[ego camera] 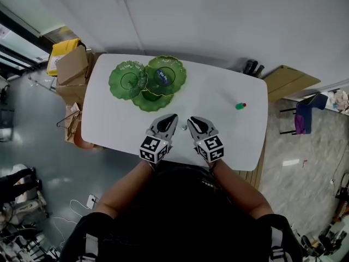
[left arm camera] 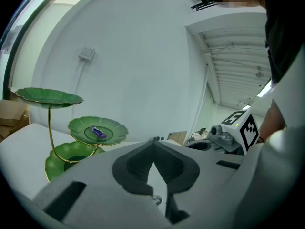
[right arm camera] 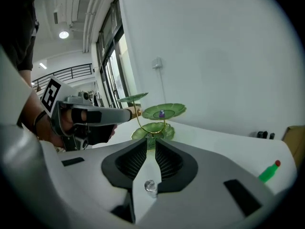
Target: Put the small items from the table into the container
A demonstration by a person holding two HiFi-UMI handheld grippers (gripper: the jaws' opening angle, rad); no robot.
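Ahead and right of my right gripper [right arm camera: 151,143], well apart, lies the small green bottle [right arm camera: 268,171]. What looks like a clear bead [right arm camera: 150,186] shows through its narrowly parted jaws. My left gripper [left arm camera: 152,154] is pressed together, empty. So slim a gap may knock the bead rolling across the table [ego camera: 229,130].
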